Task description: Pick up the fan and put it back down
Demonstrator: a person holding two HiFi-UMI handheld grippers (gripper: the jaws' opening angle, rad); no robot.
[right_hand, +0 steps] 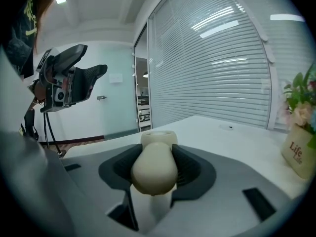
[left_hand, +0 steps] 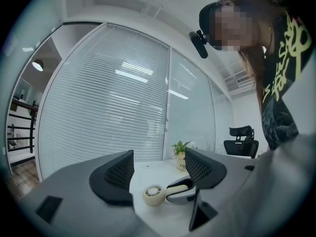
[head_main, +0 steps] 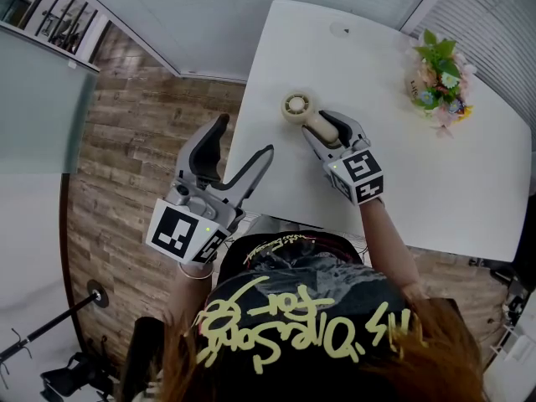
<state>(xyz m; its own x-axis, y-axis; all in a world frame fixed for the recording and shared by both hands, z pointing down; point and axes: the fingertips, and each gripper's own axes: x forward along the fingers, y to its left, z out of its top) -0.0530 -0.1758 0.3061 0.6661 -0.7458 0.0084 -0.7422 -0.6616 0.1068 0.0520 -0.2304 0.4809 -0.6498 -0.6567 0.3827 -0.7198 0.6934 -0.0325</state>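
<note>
— Right gripper (head_main: 322,126)?
— Clamped on handle of cream fan (head_main: 298,107); fan head resting on white table (head_main: 419,166), near its edge.
— Left gripper (head_main: 245,135)?
— Jaws apart, nothing between; held beside table edge.

Your flower pot (right_hand: 297,154) bears the word "Life" in dark print; a second line beneath it cannot be confirmed. The yellow script on your black shirt (head_main: 293,325) appears upside down and is not reliably legible.
</note>
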